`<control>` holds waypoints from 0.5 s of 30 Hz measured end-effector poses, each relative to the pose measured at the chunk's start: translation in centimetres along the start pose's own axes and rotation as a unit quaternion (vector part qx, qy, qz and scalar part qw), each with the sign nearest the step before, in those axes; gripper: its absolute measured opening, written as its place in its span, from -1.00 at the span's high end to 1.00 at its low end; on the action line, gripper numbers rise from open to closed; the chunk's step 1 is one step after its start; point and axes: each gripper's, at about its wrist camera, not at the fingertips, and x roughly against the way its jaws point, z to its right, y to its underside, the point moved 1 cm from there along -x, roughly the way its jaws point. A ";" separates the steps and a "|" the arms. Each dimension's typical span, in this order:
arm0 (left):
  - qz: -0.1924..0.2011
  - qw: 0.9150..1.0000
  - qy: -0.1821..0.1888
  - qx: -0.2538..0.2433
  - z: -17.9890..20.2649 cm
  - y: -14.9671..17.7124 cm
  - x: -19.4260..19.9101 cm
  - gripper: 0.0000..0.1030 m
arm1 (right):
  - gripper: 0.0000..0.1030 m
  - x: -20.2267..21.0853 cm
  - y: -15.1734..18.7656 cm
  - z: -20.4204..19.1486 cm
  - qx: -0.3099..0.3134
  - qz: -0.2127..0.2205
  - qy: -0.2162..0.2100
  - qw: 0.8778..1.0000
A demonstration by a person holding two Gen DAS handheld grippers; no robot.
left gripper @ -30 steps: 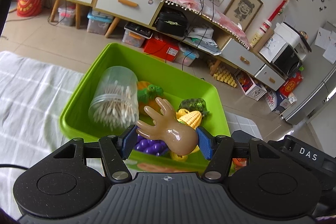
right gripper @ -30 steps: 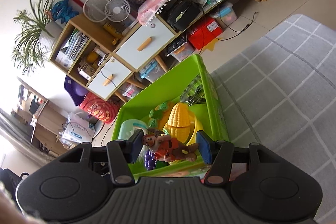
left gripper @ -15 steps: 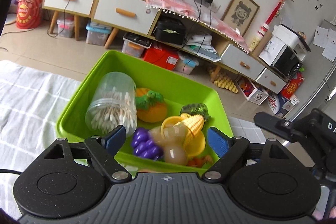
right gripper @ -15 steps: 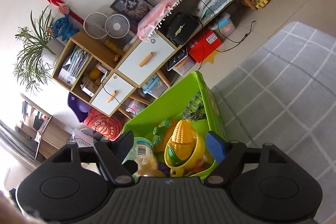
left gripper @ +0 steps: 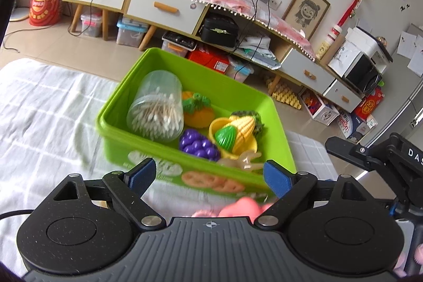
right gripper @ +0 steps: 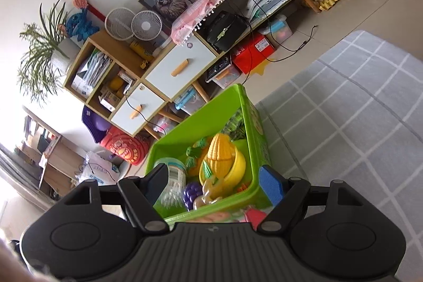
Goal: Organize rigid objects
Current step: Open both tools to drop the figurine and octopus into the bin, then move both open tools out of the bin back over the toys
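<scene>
A green bin sits on the checked cloth. In it lie a clear jar of cotton swabs, an orange pumpkin toy, purple grapes, a corn cob in a yellow bowl and the tan hand toy. My left gripper is open and empty, just in front of the bin's near wall. My right gripper is open and empty over the bin's near end. A pink object shows blurred below the left fingers.
The grey checked cloth spreads right of the bin in the right wrist view. The other gripper's body shows at the right of the left wrist view. Cabinets and storage boxes stand on the floor beyond.
Both grippers opened and let go: the tan hand toy and the small figure dropped into the bin. Both grippers have since pulled back from the bin.
</scene>
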 end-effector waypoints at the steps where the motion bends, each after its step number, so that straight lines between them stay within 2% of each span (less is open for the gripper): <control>1: -0.002 1.000 -0.003 -0.002 -0.1 0.2 0.2 -0.75 | 0.08 0.2 0.2 -0.1 0.005 -0.003 0.003 1.000; 10: -0.017 0.999 -0.032 -0.014 -1.3 1.9 2.3 -0.85 | 0.08 1.2 2.7 -1.2 0.099 -0.046 0.024 0.994; 15: -0.023 0.998 -0.041 -0.029 -2.2 3.1 3.0 -0.90 | 0.06 1.3 4.0 -1.2 0.123 -0.067 0.041 0.989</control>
